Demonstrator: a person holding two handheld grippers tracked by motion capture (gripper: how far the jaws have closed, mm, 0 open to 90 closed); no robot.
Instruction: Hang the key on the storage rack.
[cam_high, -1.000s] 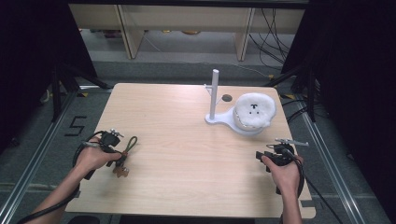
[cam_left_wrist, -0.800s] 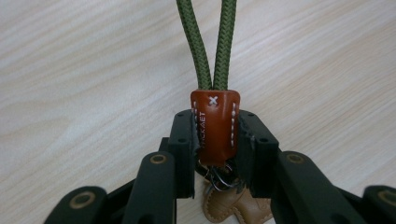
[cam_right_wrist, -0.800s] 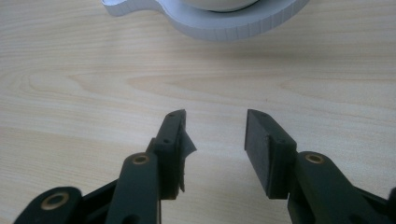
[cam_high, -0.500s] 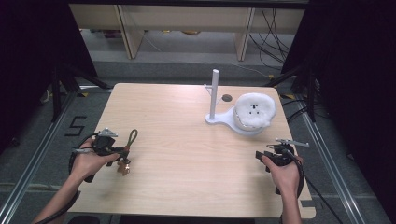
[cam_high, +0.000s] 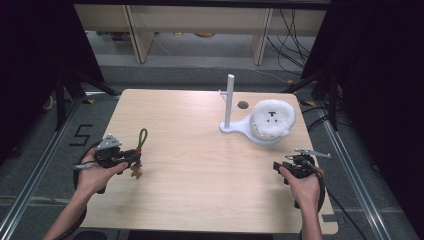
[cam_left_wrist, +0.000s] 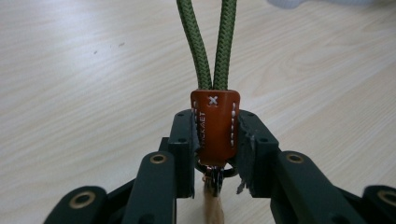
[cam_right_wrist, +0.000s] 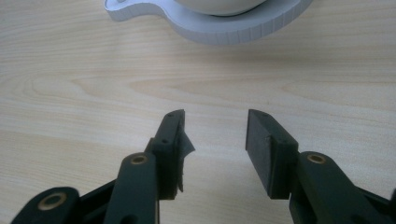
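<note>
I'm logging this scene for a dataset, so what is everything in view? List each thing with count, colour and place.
keychain: one, green cord loop with orange leather tab, clamped in the left gripper at the table's left.
stand: one, white post on a flat base, right of centre.
plush: one, white, on the stand's base.
table: one, light wood.
left gripper: one, black, shut on the tab.
right gripper: one, black, open, holding nothing, near right.

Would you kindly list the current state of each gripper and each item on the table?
Left gripper: shut on the keychain's orange leather tab.
Keychain: lifted, green cord loop pointing away from the jaws, metal ring behind them.
Right gripper: open, nothing between the jaws.
White stand: upright on the table, nothing hung on its post.
White plush: resting on the stand's base.
</note>
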